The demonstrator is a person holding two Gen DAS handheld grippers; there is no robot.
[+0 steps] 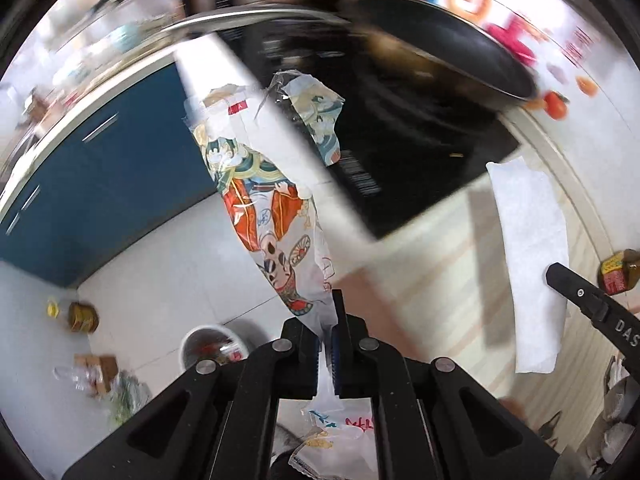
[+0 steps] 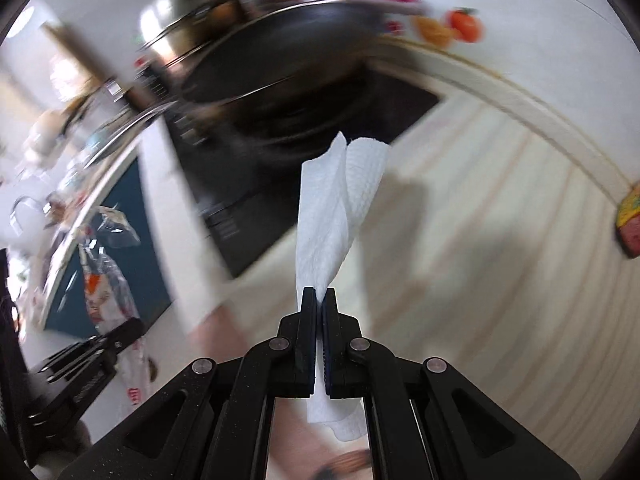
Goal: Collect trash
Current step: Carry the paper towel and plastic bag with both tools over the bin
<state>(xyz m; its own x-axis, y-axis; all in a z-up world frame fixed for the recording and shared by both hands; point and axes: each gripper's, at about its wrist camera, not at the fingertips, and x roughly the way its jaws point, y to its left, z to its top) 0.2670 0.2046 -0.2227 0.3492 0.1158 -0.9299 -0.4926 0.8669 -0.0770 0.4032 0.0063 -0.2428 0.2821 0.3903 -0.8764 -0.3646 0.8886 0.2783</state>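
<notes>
My left gripper is shut on a clear plastic wrapper printed with colourful cartoon figures; the wrapper hangs in the air past the counter's edge. My right gripper is shut on a white paper towel, held above the wooden counter. The towel also shows at the right of the left wrist view, with the right gripper's finger beside it. The left gripper and its wrapper appear at the left of the right wrist view.
A black cooktop with a dark pan sits in the light wooden counter. A white bin stands on the floor below, with boxes and bags nearby. Blue cabinet fronts run under the counter.
</notes>
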